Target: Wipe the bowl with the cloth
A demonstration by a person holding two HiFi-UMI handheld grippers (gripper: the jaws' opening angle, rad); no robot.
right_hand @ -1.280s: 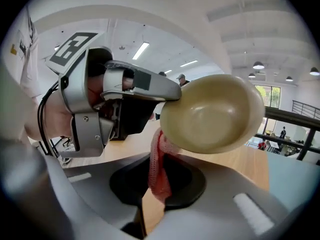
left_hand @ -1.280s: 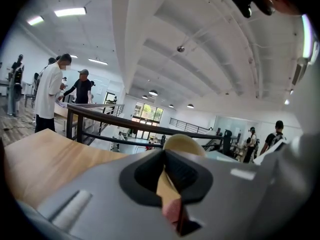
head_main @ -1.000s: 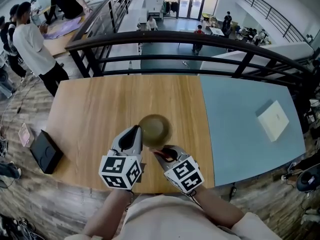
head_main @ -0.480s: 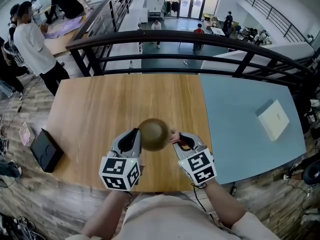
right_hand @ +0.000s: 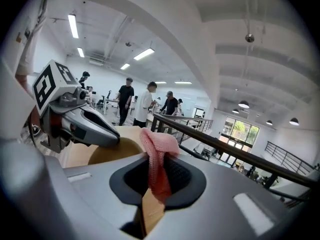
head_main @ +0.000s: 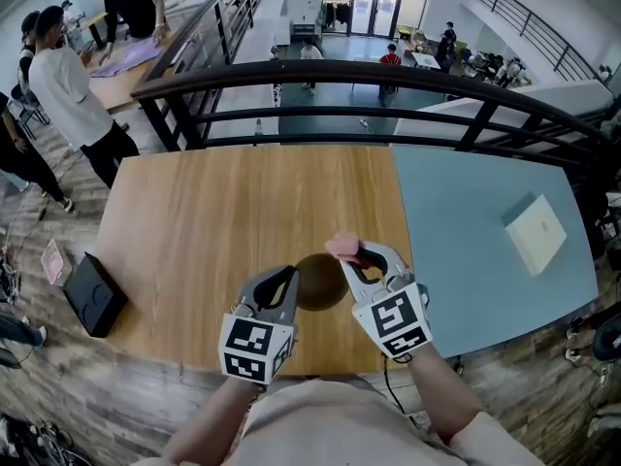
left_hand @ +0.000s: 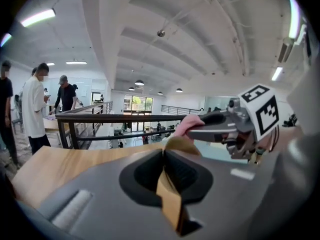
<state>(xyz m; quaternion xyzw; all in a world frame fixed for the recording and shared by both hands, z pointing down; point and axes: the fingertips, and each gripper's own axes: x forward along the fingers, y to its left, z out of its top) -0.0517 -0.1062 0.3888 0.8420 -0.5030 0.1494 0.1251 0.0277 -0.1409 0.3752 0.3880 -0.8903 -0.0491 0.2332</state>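
Observation:
A brown bowl (head_main: 320, 282) hangs tilted above the wooden table (head_main: 213, 212), near its front edge. My left gripper (head_main: 286, 278) pinches the bowl's rim (left_hand: 170, 194) between its jaws, which are easing open slightly. A pink cloth (head_main: 342, 248) is gripped in my right gripper (head_main: 357, 253), just right of the bowl and at its far rim. In the right gripper view the cloth (right_hand: 157, 154) hangs folded between the jaws, with the bowl (right_hand: 117, 151) right behind it. In the left gripper view the cloth (left_hand: 187, 124) sits just above the bowl's edge.
A black box (head_main: 87, 294) sits at the table's left edge. A white square pad (head_main: 536, 233) lies on the blue-grey table (head_main: 466, 212) to the right. A dark railing (head_main: 388, 76) runs behind both tables. People (head_main: 68, 85) stand at the far left.
The bowl has come down towards me in the left gripper. The right gripper with the cloth moved from under the bowl's near side to its right and far rim.

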